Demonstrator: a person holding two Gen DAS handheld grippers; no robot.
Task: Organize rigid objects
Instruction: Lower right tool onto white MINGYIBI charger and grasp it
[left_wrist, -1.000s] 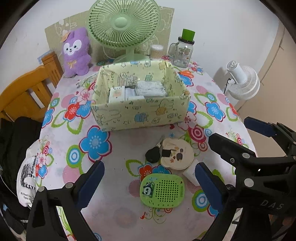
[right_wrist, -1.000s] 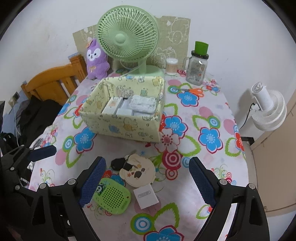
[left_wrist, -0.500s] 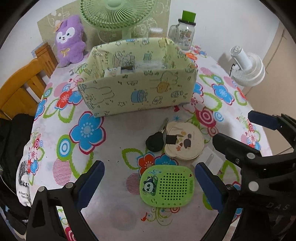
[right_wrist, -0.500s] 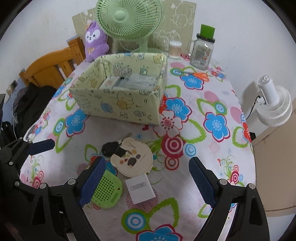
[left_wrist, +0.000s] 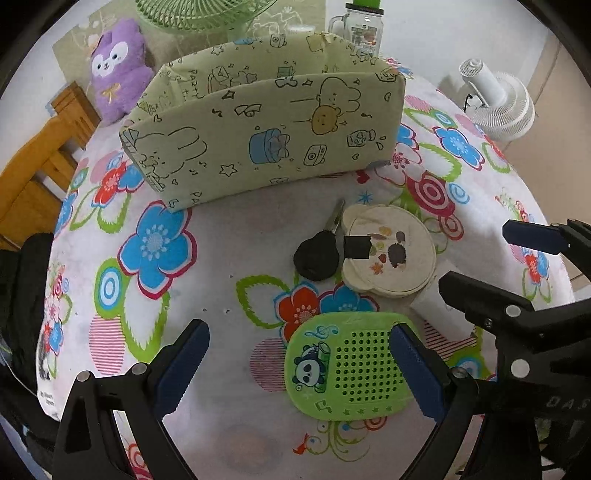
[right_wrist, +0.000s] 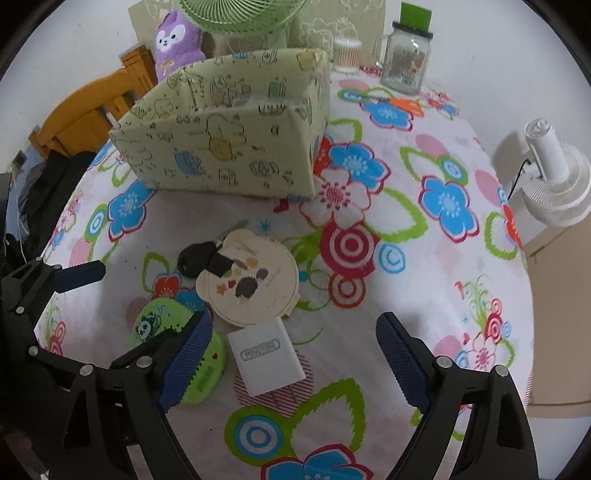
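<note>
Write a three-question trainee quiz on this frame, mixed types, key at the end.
1. True or false: the black key lies inside the fabric box.
2. Which item lies between the right gripper fingers? A) white charger B) glass jar C) purple plush
3. Fill in: the green panda case lies on the floral tablecloth, just in front of the round cream ____.

Key
1. False: it lies on the tablecloth in front of the box, against the cream case.
2. A; the closing jaws are not yet touching it.
3. case.
</note>
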